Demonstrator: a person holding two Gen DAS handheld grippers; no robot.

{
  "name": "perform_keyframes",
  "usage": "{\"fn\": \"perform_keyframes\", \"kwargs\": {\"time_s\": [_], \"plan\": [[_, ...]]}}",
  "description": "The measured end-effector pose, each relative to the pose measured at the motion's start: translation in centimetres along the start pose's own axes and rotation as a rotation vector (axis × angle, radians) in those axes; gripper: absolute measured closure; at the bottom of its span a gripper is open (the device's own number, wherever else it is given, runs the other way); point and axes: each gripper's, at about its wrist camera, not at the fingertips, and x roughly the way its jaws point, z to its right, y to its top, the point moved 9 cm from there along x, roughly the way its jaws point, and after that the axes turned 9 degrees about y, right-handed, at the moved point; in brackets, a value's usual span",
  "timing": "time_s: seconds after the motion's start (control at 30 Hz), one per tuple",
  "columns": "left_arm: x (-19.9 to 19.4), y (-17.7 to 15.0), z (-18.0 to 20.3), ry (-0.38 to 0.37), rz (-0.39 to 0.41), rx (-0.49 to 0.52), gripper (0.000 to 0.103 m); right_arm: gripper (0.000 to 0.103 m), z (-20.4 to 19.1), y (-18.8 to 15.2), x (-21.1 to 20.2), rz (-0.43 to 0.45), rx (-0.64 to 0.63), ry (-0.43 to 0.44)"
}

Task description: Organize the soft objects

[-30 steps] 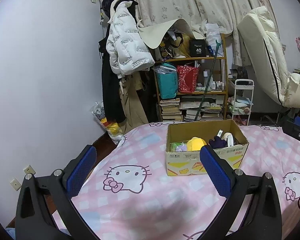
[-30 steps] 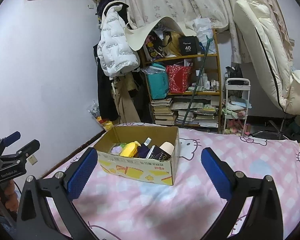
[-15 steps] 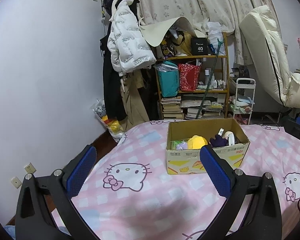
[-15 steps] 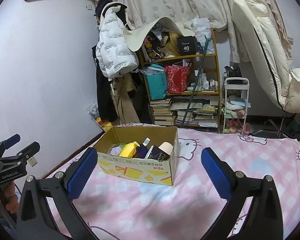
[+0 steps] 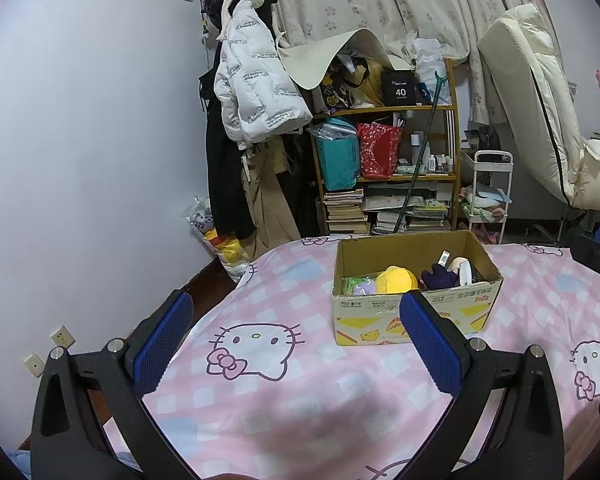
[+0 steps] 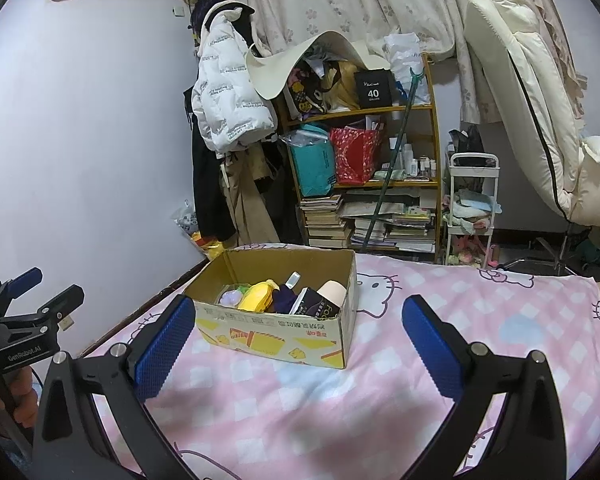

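The left gripper (image 5: 296, 344) is hovering over the pink Hello Kitty bedsheet (image 5: 300, 400), its blue-padded fingers (image 5: 162, 344) spread wide and holding nothing. The right gripper (image 6: 296, 348) is likewise hanging above the sheet with its fingers (image 6: 430, 350) wide apart and bare.

An open cardboard box (image 5: 412, 316) is sitting on the sheet, at about one o'clock from the left gripper and about eleven o'clock from the right one, clear of both. Inside it, a yellow plush (image 5: 396, 279) is lying beside a small pale purple toy (image 5: 365, 288) at its nine o'clock, with a dark purple soft item (image 5: 440, 276) at its three o'clock. In the right wrist view a dark packet with white lettering (image 6: 314, 306) and a beige rounded object (image 6: 332, 290) are leaning in the box's right end.

At nine o'clock in the right wrist view, the left gripper (image 6: 36, 296) is showing from the side, a hand (image 6: 20, 400) gripping its handle.

Beyond the bed at twelve o'clock, a cluttered wooden shelf (image 5: 388, 176) is standing against the wall, with a white puffer jacket (image 5: 256, 88) hanging at its ten o'clock and a white trolley (image 5: 488, 196) at its three o'clock.
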Motion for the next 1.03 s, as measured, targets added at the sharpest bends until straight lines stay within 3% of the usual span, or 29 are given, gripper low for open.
{"fn": "perform_keyframes", "kwargs": {"time_s": [1.03], "plan": [[0.76, 0.00, -0.31, 0.007, -0.022, 0.002, 0.001, 0.000, -0.12, -0.03, -0.17, -0.003, -0.001, -0.004]]}}
